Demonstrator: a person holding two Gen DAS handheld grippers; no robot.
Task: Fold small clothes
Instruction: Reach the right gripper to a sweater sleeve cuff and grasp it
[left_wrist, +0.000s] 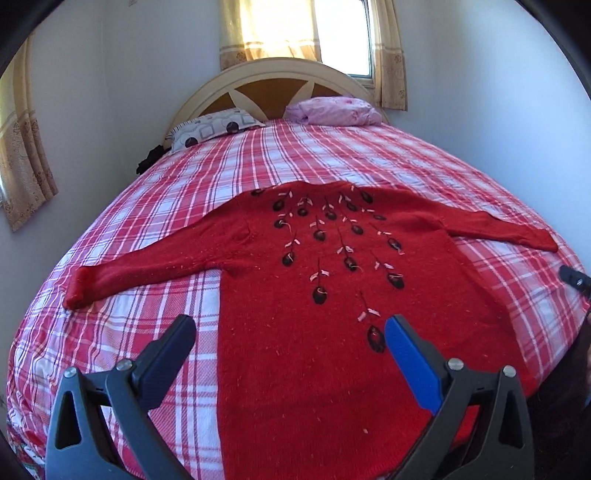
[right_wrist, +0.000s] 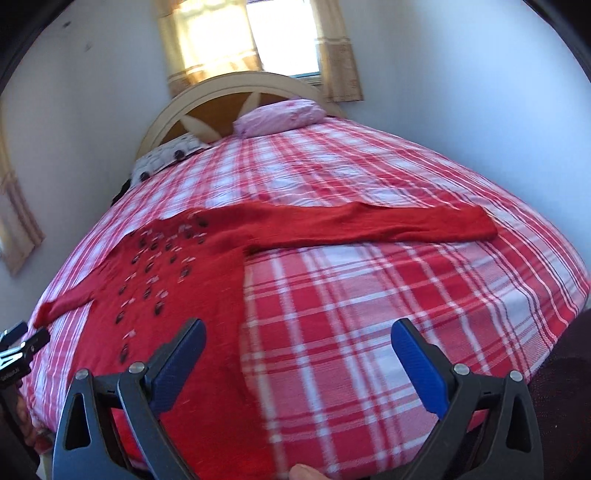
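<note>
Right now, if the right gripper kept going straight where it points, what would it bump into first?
Probably the red-and-white checked bedspread. The right gripper has open, empty fingers pointing down at bare cover just beside the red knitted sweater with dark flowers, whose edge lies near its left finger. Depth is hard to judge.

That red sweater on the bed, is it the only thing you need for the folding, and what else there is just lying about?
For the folding:
- red sweater, spread flat, both sleeves out
- left gripper, open
- right gripper, open
- bed, the work surface

Just lying about:
- patterned pillow
- pink pillow
- curtains
- dark bundle by the bed edge
</note>
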